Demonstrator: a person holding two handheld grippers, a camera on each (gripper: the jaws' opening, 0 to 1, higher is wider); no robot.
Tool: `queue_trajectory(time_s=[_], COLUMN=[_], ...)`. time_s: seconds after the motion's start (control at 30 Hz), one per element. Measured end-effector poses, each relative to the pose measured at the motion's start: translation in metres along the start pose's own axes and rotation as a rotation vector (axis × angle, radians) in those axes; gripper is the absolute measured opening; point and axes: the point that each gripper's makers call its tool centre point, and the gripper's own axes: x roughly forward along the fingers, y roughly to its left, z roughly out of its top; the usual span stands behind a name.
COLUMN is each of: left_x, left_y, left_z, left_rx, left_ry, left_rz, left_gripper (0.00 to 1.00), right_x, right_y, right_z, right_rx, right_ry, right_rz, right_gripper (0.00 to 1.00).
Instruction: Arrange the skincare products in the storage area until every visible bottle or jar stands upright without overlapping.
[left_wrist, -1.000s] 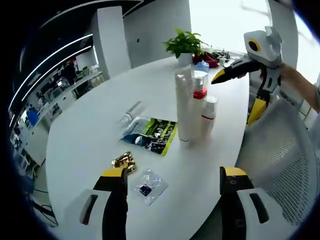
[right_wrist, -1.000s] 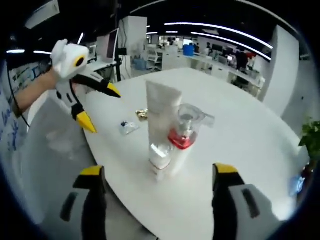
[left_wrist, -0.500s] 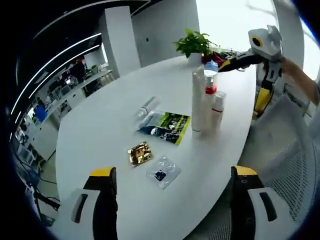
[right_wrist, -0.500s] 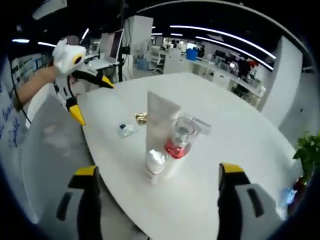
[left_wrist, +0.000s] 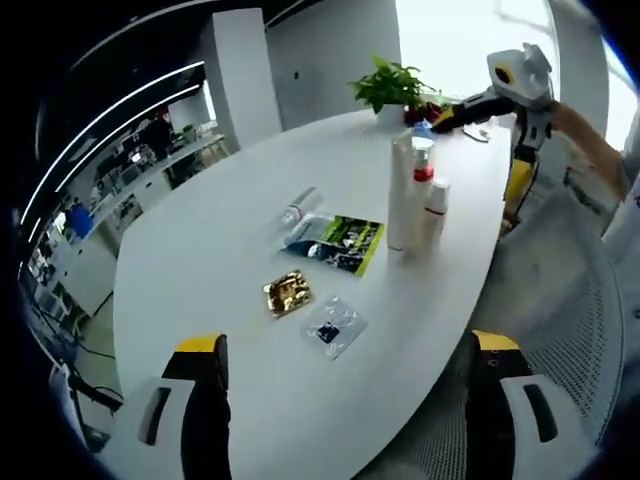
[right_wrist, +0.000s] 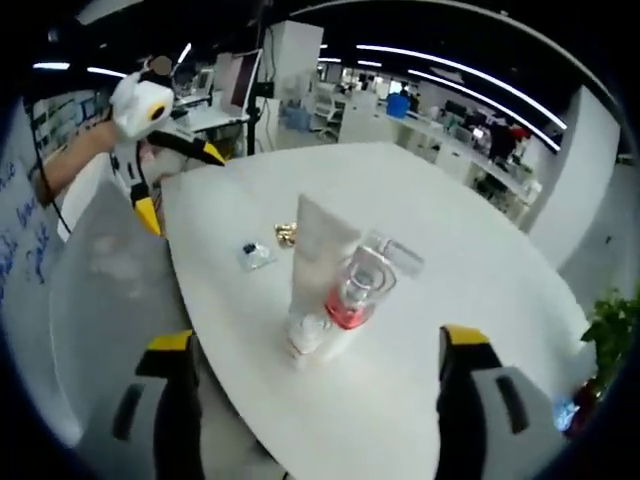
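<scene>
Both grippers backed off since a second ago; bottles look farther. Table (left_wrist: 200, 260) largest. Upright cluster at 1 o'clock: white tube (left_wrist: 401, 193), pump bottle (left_wrist: 421, 165), small bottle (left_wrist: 434, 205), touching. Left gripper (left_wrist: 345, 400) and right gripper (right_wrist: 318, 400) jaws spread, empty, likely finished.

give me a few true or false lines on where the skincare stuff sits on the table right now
1. The tall white tube stands upright beside the red-collared pump bottle. True.
2. The gold packet lies on top of the green-and-black sachet. False: they lie apart on the white table.
3. The left hand-held gripper is shut on the white tube. False: its jaws are spread and hold nothing.
4. A potted plant stands at the far end of the table. True.
5. The small clear packet stands upright. False: it lies flat.
</scene>
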Motion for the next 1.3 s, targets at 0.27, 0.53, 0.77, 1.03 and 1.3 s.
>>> queue_trajectory(time_s=[0.27,0.53,0.77,1.03,1.3], left_x=[-0.005,-0.008,-0.006,-0.004,0.0], left_y=[0.009,0.018,0.018,0.02,0.022], left_z=[-0.008,-0.013,-0.014,-0.017,-0.021], left_rx=[-0.013,0.003,-0.004,-0.026,-0.036], left_ry=[0.018,0.045,0.046,0.04,0.048], left_rz=[0.002,0.007,-0.001,0.0,-0.01], left_gripper=[0.97,0.97,0.97,0.97,0.97], right_x=[-0.002,-0.01,-0.016,0.004,0.055], right_y=[-0.013,-0.016,-0.033,-0.078,-0.114], right_z=[0.025,0.037,0.062,0.101,0.106], right_rx=[-0.058,-0.095,-0.082,-0.063,-0.081], right_ry=[-0.013,0.023,0.007,-0.064,-0.001], right_rz=[0.042,0.124,0.197,0.197,0.184], right_gripper=[1.0,1.0,1.0,1.0,0.96])
